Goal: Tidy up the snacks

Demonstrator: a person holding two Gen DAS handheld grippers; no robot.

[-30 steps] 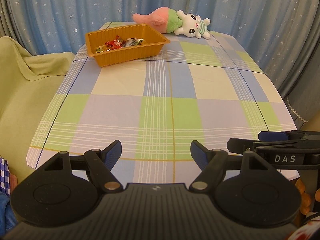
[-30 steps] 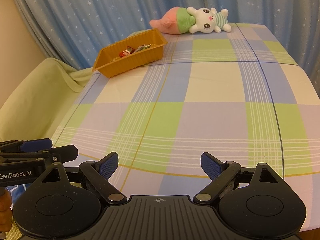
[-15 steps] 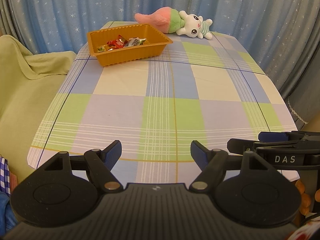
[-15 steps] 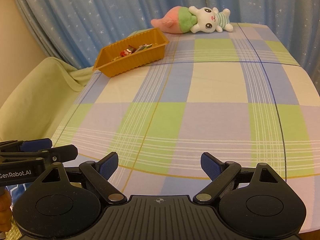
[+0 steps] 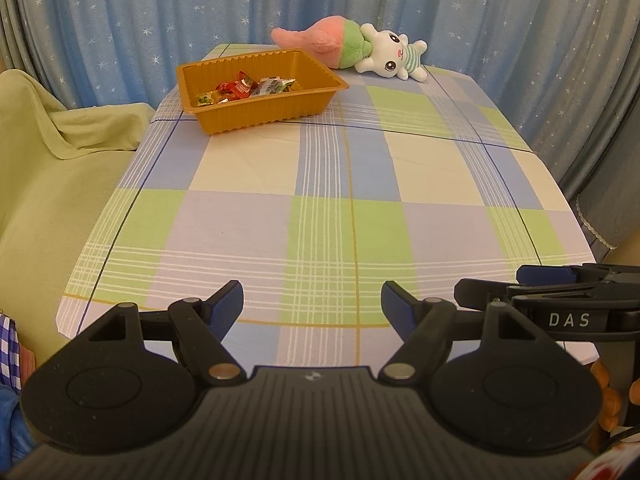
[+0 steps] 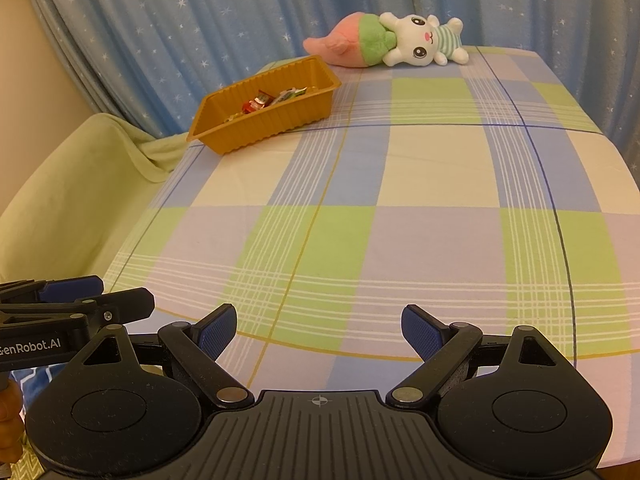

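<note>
Left wrist view. Left gripper [image 5: 312,304] at 6 o'clock, over near table edge; blue-padded fingers [image 5: 226,306] spread wide, nothing between them. Checked tablecloth [image 5: 320,200] filling centre of frame. Orange tray [image 5: 260,110] toward 11 o'clock, on far left part of table, resting flat. Wrapped snacks [image 5: 244,88] lying loose inside tray, red, yellow-green and silver wrappers; exact count not readable. Plush bunny [image 5: 352,52] at 12 o'clock, lying on its side just behind tray's far right corner; touching or apart cannot be told. Star-print blue curtain [image 5: 120,12] behind table. Green-draped seat [image 5: 48,160] at 9 o'clock, beside table's left edge. Right gripper [image 5: 560,300] seen side-on at 4 o'clock, marked "DAS", well apart from tray.

Right wrist view. Right gripper [image 6: 318,332] at 6 o'clock, above near table edge; fingers [image 6: 422,332] spread wide, holding nothing. Orange tray [image 6: 276,124] toward 11 o'clock, near far left table edge, ribbed side wall facing camera. Snacks [image 6: 272,100] visible over its rim, inside tray. Plush bunny [image 6: 400,42] at 12 o'clock, at far table edge, just beyond tray's far corner. Tablecloth [image 6: 400,220] across centre. Left gripper [image 6: 76,304] at 8 o'clock, side-on, labelled "GenRobot.AI". Green-draped seat [image 6: 80,200] at 9 o'clock.
</note>
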